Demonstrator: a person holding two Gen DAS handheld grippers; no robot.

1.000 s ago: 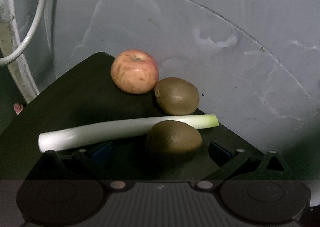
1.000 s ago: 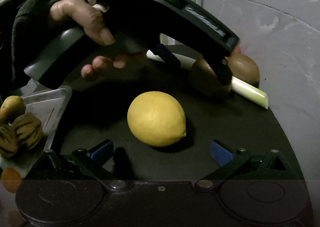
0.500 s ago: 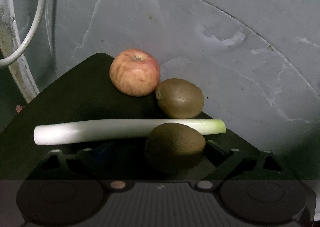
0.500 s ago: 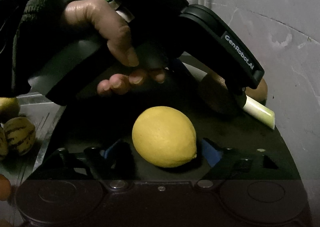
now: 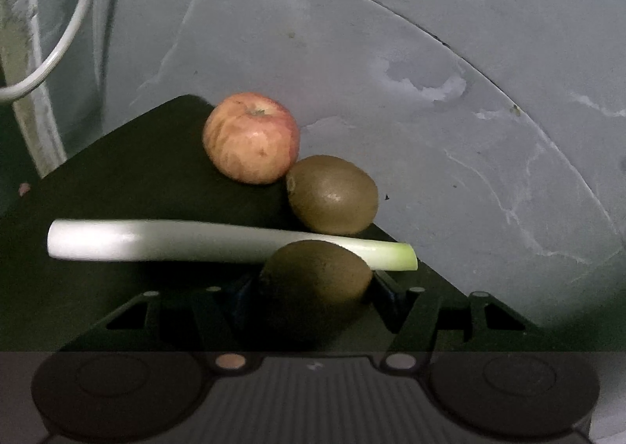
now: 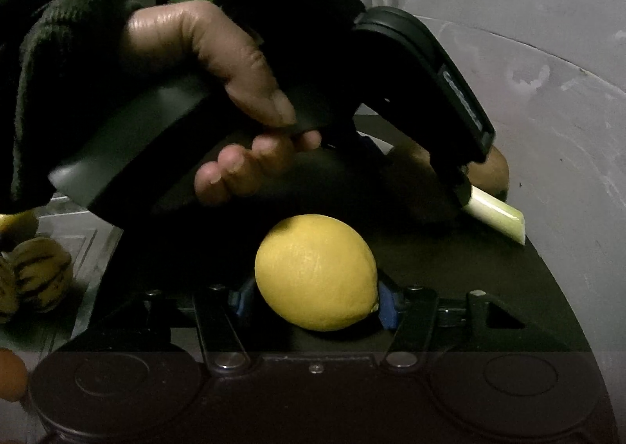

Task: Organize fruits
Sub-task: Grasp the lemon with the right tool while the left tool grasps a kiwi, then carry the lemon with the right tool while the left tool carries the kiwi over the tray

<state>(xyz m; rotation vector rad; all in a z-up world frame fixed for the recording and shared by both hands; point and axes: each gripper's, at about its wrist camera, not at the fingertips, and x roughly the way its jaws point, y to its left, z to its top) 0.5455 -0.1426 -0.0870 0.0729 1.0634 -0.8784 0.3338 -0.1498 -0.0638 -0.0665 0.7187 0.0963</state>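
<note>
Both tools closed: fuzzy kiwi [image 5: 315, 279], dimpled lemon [image 6: 316, 272] (oval).

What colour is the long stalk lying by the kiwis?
The stalk is white, turning pale green at one end; the left wrist view shows it best.

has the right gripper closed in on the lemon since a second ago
Yes. The right gripper has just been closing; its blue pads, formerly wide apart on the black table, now touch both sides of the lemon.
</note>
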